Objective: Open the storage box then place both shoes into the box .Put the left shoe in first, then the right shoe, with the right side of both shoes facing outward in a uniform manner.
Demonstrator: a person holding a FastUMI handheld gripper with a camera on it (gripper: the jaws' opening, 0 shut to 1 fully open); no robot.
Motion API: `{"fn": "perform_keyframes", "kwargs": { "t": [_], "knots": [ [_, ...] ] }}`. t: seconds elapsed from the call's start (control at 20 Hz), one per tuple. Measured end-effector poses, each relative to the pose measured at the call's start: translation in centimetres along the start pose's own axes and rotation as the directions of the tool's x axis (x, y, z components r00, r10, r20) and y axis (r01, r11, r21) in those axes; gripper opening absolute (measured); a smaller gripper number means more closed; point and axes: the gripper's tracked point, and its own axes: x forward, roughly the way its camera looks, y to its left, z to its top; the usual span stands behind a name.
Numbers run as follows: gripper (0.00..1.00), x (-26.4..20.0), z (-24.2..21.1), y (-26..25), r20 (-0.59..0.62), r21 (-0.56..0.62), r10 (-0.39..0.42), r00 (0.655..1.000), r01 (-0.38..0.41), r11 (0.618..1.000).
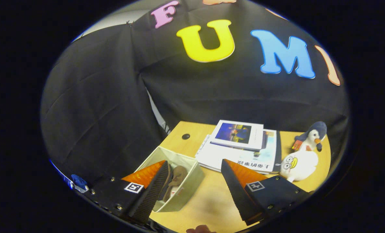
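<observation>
I see my gripper (pixel 194 166) released, its two fingers spread wide with nothing between them, raised above the wooden table (pixel 211 197). The open storage box (pixel 192 181) sits on the table beside and partly behind the left finger, and inside it lies a brownish shoe (pixel 177 178), though I cannot tell which shoe of the pair it is or which way it faces. Beyond the box, a stack of books (pixel 241 145) rests flat on the table, and past the books a plush penguin (pixel 304 155) stands near the table's far corner.
</observation>
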Motion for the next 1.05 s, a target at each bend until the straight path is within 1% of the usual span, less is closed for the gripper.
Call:
{"fn": "perform_keyframes", "kwargs": {
  "t": [0.1,0.25,0.35,0.55,0.65,0.8,0.9,1.05],
  "knots": [
    [0.99,-2.7,2.6,-2.7,0.122,-0.021,-0.059,0.991,0.062,0.998],
    [0.99,-6.9,5.4,-5.8,0.255,-0.016,-0.150,0.955,0.159,0.987],
    [0.99,-9.7,6.9,-7.7,0.321,0.016,-0.210,0.923,0.216,0.976],
    [0.99,-16.2,9.3,-11.1,0.454,0.067,-0.319,0.832,0.325,0.943],
    [0.99,-18.4,9.2,-12.3,0.481,0.091,-0.369,0.795,0.373,0.923],
    [0.99,-20.5,8.3,-13.7,0.497,0.130,-0.422,0.758,0.416,0.900],
    [0.99,-21.5,6.8,-14.1,0.488,0.129,-0.450,0.748,0.448,0.885],
    [0.99,-22.5,5.8,-14.1,0.492,0.110,-0.448,0.747,0.457,0.883]
  ]
}}
